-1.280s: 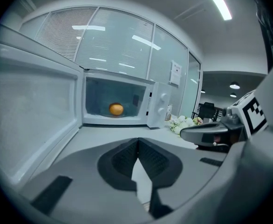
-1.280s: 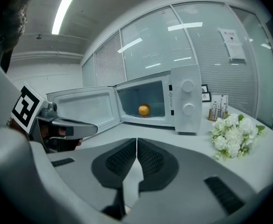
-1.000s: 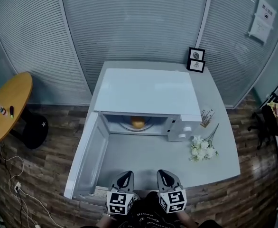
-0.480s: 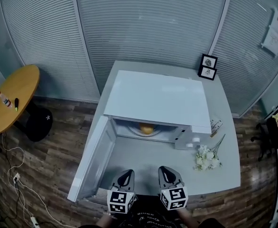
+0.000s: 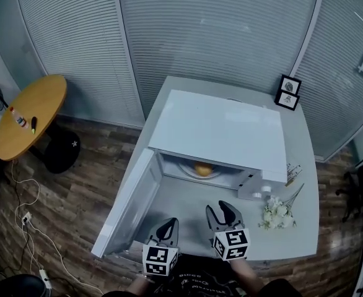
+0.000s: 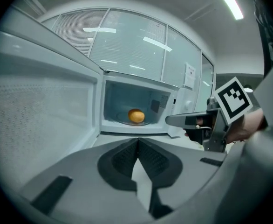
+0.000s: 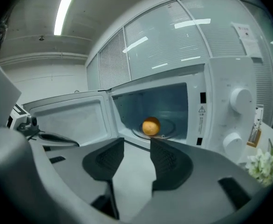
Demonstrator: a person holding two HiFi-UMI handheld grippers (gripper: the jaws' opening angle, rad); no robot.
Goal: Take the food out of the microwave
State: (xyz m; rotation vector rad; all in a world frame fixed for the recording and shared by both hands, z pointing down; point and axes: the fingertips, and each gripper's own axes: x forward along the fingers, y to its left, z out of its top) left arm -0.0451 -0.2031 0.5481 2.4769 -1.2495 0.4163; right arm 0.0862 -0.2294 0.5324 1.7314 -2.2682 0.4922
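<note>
Now the right claw (image 7: 137, 144) has just been opening: jaws half apart, nothing between them. Left claw (image 6: 137, 143) closed, empty. Round orange food (image 7: 150, 126) sits inside the open white microwave (image 5: 218, 129); a reach in seems imminent.

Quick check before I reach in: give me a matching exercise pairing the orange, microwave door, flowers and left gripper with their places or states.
1 orange
2 microwave door
3 flowers
4 left gripper

a swung open
b jaws together
c inside the microwave
d on the table beside the microwave

Pairs: 1-c, 2-a, 3-d, 4-b
</note>
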